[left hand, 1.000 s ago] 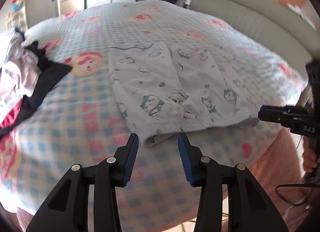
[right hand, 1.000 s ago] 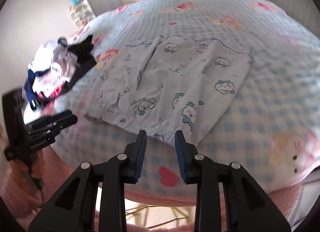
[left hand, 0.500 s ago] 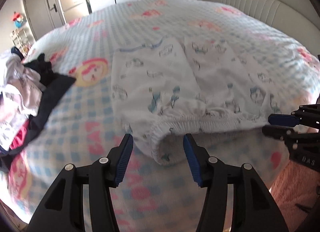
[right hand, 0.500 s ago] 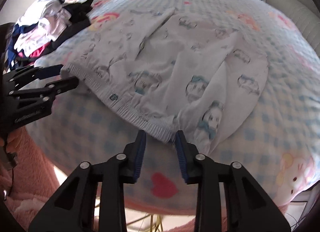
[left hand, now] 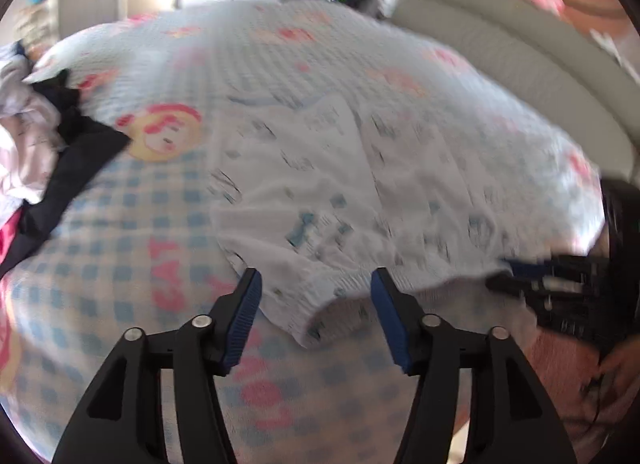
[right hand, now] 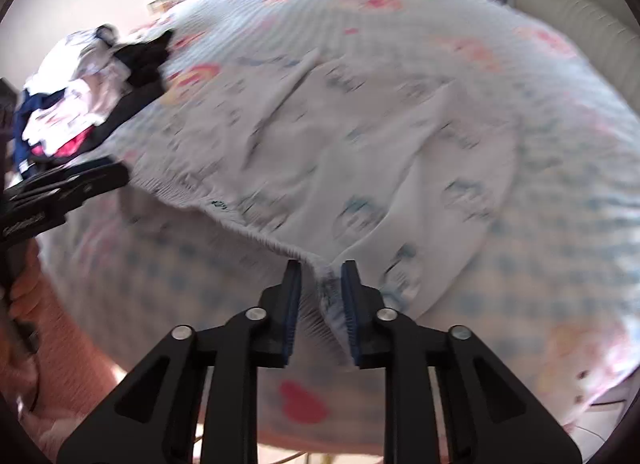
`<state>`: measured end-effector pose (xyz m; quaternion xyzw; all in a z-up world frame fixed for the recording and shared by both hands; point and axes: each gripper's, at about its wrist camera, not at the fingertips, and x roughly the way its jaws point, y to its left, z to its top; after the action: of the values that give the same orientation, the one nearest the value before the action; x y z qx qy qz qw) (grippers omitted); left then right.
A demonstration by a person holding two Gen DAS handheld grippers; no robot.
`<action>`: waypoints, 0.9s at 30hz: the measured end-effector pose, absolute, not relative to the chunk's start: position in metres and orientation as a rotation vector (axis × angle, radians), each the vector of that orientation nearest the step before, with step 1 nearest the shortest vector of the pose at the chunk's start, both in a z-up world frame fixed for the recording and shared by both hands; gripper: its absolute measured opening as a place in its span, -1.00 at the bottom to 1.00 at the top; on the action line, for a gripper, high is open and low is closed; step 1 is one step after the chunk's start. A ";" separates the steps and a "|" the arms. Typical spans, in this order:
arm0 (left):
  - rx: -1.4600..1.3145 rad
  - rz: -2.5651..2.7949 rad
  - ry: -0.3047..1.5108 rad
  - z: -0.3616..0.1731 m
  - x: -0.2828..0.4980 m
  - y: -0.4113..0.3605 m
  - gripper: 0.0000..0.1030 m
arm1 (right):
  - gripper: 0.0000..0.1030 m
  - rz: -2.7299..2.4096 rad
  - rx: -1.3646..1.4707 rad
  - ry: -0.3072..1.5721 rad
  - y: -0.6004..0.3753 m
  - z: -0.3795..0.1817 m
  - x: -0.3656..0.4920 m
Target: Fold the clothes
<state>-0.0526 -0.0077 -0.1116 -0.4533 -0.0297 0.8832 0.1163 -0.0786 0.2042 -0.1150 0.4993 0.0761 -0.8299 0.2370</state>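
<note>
where the checked bedspread (left hand: 132,224) meets its left side, a heap of clothes (right hand: 76,104) with a black garment (left hand: 68,160) lies well apart from my work; a padded grey headboard (left hand: 500,48) curves behind the bed. both views are blurred. white printed pants (right hand: 360,152) lie spread on the bedspread, waistband toward me. my left gripper (left hand: 316,296) stands wide apart, one waistband corner between its blue pads. my right gripper (right hand: 320,284) is nearly together, the other waistband corner bunched between its pads; whether it is fully clamped i cannot tell.
</note>
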 end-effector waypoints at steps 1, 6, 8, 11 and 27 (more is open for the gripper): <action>-1.338 2.576 -0.062 -0.114 -0.054 -0.005 0.16 | -0.49 -2.259 1.390 0.209 0.203 -0.119 -0.079; -1.363 2.596 0.004 -0.118 -0.066 0.005 -0.49 | -0.82 -2.282 1.379 0.330 0.194 -0.125 -0.082; -1.307 2.631 0.006 -0.108 -0.067 0.008 -0.59 | -0.85 -2.344 1.330 0.377 0.193 -0.116 -0.084; -1.178 2.697 -0.008 -0.087 -0.067 0.011 -0.59 | -0.88 -2.479 1.211 0.399 0.196 -0.090 -0.087; -1.360 2.536 -0.342 -0.121 -0.060 -0.024 -0.10 | -0.60 -2.303 1.376 -0.066 0.239 -0.119 -0.084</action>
<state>-0.0600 -0.0243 -0.1210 -0.4659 -0.1172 0.8686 0.1213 -0.0842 0.2392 -0.1192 0.4994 -0.0239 -0.8358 0.2269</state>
